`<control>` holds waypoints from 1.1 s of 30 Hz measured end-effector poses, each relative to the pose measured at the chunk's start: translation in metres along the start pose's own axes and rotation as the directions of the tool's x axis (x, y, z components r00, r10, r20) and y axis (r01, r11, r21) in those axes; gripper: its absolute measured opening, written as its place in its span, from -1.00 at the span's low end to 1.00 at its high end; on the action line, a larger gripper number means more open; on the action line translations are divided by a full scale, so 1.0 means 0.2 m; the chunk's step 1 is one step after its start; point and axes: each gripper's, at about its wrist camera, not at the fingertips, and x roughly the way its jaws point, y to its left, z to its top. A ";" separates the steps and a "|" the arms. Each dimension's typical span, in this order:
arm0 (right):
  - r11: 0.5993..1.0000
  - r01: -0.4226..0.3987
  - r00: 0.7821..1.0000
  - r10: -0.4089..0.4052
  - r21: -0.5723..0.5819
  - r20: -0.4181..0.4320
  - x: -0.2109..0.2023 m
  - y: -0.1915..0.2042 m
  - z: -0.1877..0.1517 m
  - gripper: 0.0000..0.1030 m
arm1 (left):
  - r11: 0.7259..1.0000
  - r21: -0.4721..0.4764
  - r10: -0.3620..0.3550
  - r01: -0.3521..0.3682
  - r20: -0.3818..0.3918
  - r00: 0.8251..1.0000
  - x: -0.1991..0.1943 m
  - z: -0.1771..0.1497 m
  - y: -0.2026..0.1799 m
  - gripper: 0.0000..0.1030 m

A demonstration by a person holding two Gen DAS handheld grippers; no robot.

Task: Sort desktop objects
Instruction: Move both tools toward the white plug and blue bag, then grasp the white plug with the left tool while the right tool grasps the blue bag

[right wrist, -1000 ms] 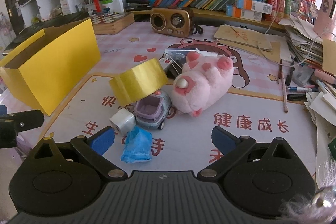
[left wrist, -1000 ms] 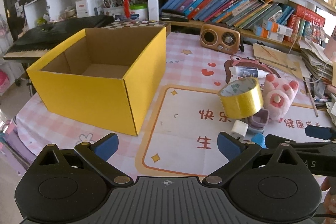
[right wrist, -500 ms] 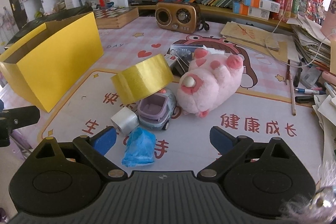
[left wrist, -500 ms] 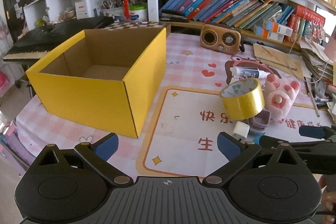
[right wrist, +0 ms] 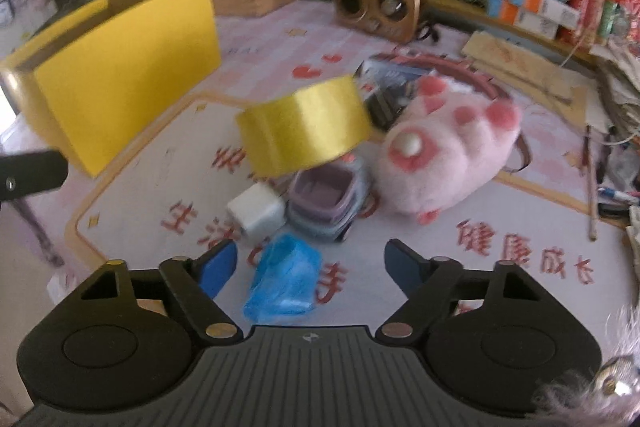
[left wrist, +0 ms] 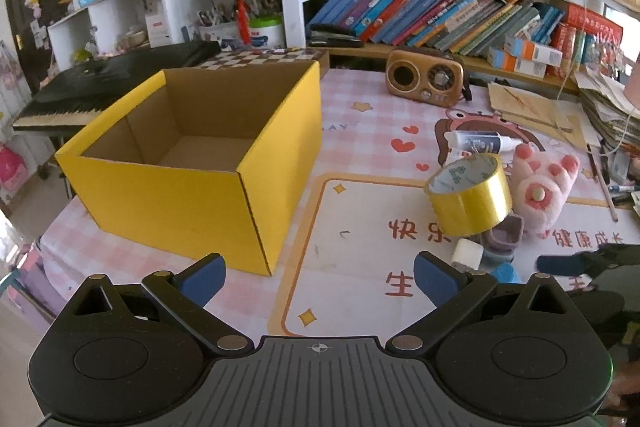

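An open yellow cardboard box (left wrist: pixel 192 163) stands at the left of the desk, seen also in the right wrist view as the yellow box (right wrist: pixel 124 67). A gold tape roll (right wrist: pixel 304 125) leans on a small purple toy car (right wrist: pixel 326 197), with a white cube (right wrist: pixel 256 213) and a crumpled blue bag (right wrist: pixel 286 279) in front and a pink plush paw (right wrist: pixel 448 155) to the right. My right gripper (right wrist: pixel 310 267) hovers over the blue bag with its jaws closing; the bag lies between them, untouched. My left gripper (left wrist: pixel 318 277) is open over bare mat beside the box.
A brown retro radio (left wrist: pixel 426 83) stands at the back, with rows of books (left wrist: pixel 440 15) behind it. A white glue bottle (left wrist: pixel 480 141) lies past the tape. Papers and pens (right wrist: pixel 600 163) crowd the right edge. A black keyboard (left wrist: pixel 100 95) sits behind the box.
My right gripper has moved forward and down toward the blue bag, and its jaws have narrowed. The left gripper has stayed where it was.
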 end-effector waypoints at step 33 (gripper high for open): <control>0.990 0.038 0.996 -0.050 0.135 0.080 -0.22 -0.33 -0.13 -0.48 | 0.906 0.252 -0.307 0.341 -0.165 0.937 0.37 0.00 -0.49 0.04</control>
